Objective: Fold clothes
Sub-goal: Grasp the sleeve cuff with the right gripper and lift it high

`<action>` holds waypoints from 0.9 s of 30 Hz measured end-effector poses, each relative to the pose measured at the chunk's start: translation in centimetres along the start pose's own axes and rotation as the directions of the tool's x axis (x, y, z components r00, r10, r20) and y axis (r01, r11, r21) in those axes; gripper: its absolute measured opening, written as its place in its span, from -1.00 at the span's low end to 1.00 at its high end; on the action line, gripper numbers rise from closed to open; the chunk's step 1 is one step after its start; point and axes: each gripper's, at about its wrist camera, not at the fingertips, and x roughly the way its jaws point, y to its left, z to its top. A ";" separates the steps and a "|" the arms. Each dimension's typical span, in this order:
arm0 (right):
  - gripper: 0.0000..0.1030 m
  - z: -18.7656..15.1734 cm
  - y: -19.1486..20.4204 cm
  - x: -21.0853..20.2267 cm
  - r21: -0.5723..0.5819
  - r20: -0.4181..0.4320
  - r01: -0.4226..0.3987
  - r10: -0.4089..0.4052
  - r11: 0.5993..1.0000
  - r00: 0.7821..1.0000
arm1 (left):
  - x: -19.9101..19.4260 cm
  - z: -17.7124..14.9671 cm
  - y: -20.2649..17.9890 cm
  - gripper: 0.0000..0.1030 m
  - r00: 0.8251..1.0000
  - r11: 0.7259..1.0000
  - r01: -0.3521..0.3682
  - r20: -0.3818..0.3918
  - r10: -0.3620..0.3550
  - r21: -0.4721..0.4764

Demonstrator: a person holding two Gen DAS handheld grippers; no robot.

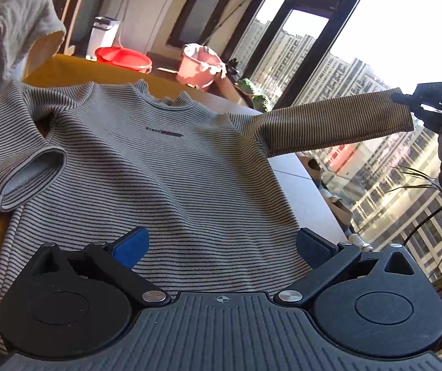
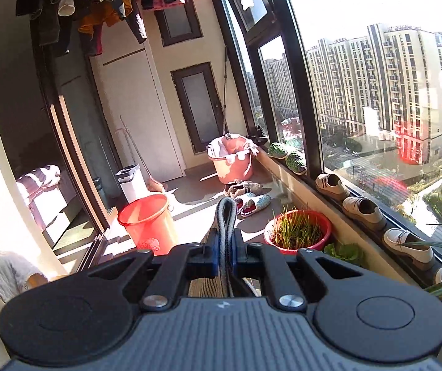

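A grey striped long-sleeved shirt [image 1: 146,167] lies face up on the yellow table [image 1: 66,71], collar away from me. My left gripper [image 1: 221,247] hovers open over its lower hem, blue pads spread wide with nothing between them. The shirt's right sleeve [image 1: 329,130] is pulled straight out past the table edge, held up in the air. My right gripper [image 1: 406,99] is shut on that sleeve's cuff. In the right wrist view the right gripper [image 2: 224,256] pinches the cuff [image 2: 226,213], which sticks up between the pads. The left sleeve [image 1: 26,167] lies bent on the table.
A beige cloth [image 1: 20,21] hangs at the table's far left. Beyond the table stand a red bucket [image 2: 146,222], a pink bucket [image 2: 233,160] and a white bin [image 2: 131,182]. A potted plant [image 2: 298,232] and several shoes [image 2: 360,207] line the window ledge on the right.
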 end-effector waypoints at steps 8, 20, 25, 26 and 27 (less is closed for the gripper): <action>-0.85 1.7 9.3 2.0 -0.106 -0.034 -0.065 0.062 0.992 0.998 | -1.1 -0.5 1.3 1.00 0.999 1.000 0.002 0.039 -0.002 -0.013; -0.85 1.7 17.7 4.0 -0.157 -0.080 -0.143 0.131 0.977 0.988 | -1.6 -0.7 2.9 1.00 0.998 0.997 0.041 0.046 -0.038 -0.064; -0.85 1.6 20.8 4.7 -0.160 -0.101 -0.178 0.163 0.971 0.981 | -1.6 -0.9 3.2 1.00 0.998 0.996 0.049 0.045 -0.046 -0.071; -0.85 1.5 21.4 5.0 -0.160 -0.107 -0.186 0.170 0.969 0.980 | -1.6 -0.9 3.2 1.00 0.998 0.996 0.050 0.042 -0.047 -0.072; -0.85 1.3 22.1 5.4 -0.158 -0.117 -0.197 0.179 0.968 0.977 | -1.5 -1.0 3.2 1.00 0.998 0.996 0.051 0.039 -0.048 -0.072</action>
